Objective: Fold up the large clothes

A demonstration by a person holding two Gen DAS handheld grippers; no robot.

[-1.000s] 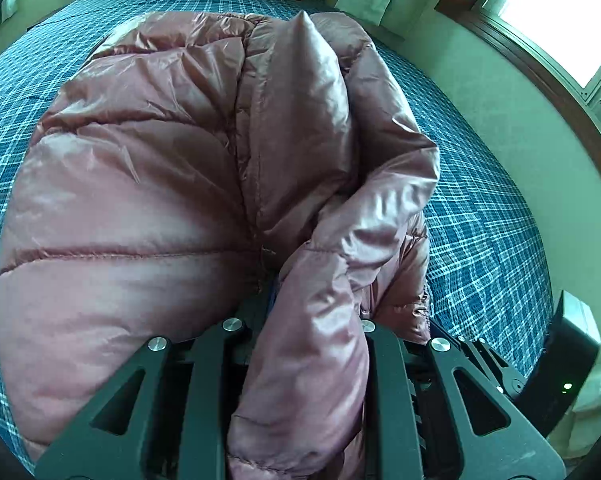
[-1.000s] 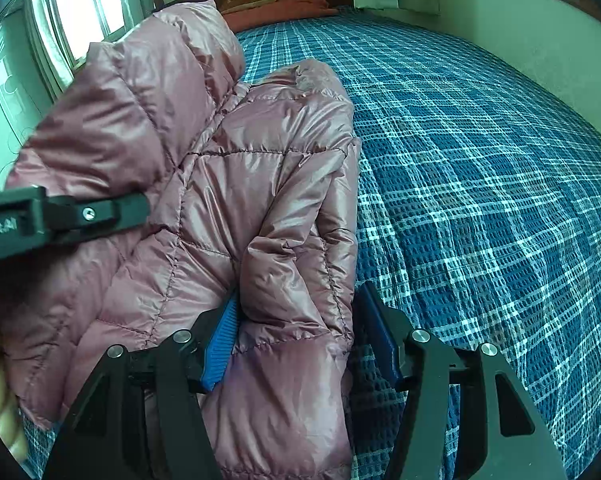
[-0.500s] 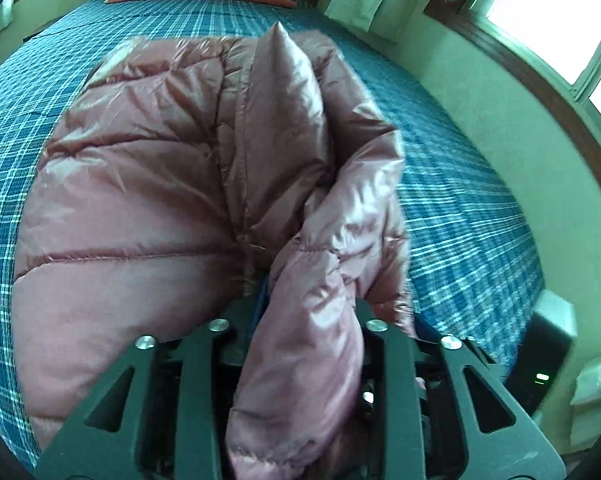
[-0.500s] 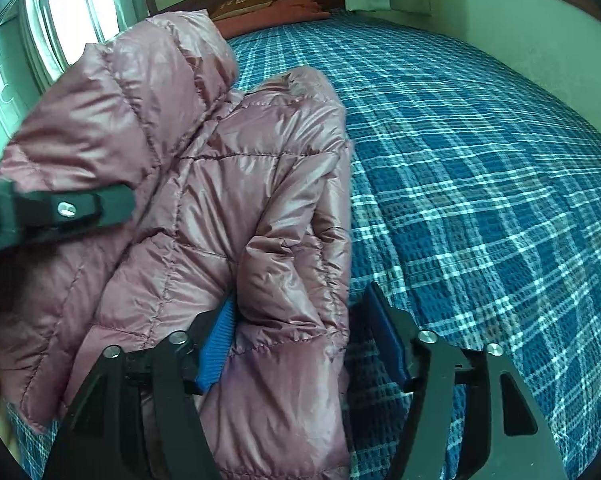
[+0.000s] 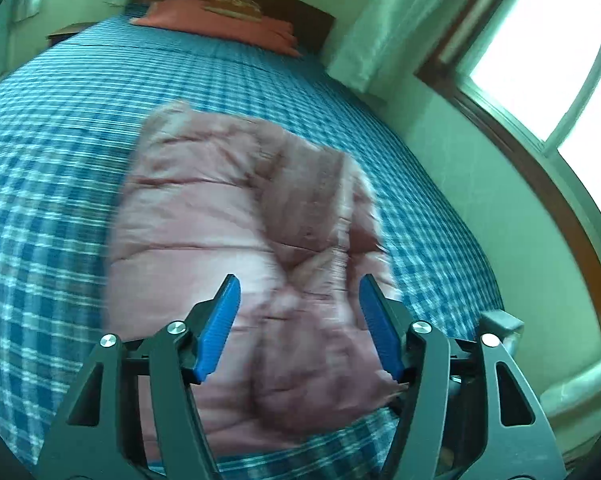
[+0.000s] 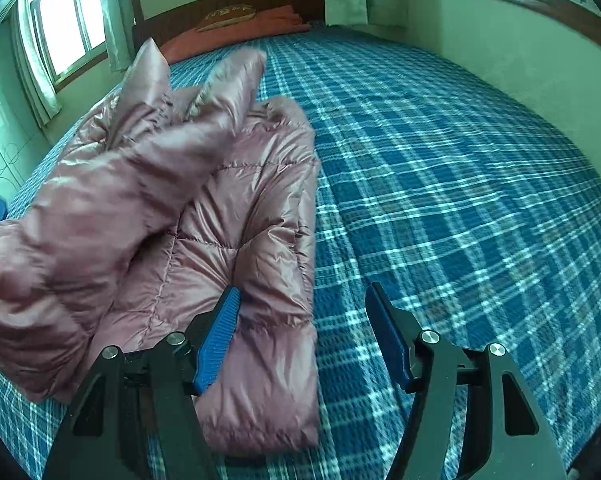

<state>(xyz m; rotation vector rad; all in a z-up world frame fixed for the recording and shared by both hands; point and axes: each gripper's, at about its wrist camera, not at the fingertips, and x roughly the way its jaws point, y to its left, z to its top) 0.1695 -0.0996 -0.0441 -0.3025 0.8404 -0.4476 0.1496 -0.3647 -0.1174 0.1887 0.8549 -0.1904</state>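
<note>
1. Left gripper (image 5: 298,292): jaws opening, nothing pinched, above the pink puffer jacket (image 5: 236,248).
2. Right gripper (image 6: 300,300): jaws apart, gripping nothing.
3. Jacket lies along the bed (image 6: 460,160)'s near window-side edge.

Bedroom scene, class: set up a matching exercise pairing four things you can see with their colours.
Things:
1. puffer jacket
2. bed cover
3. pillow
4. pads of the right tool

Colours:
A. orange
B. dusty pink
C. plain blue
D. blue and white plaid

Pairs: 1-B, 2-D, 3-A, 4-C
</note>
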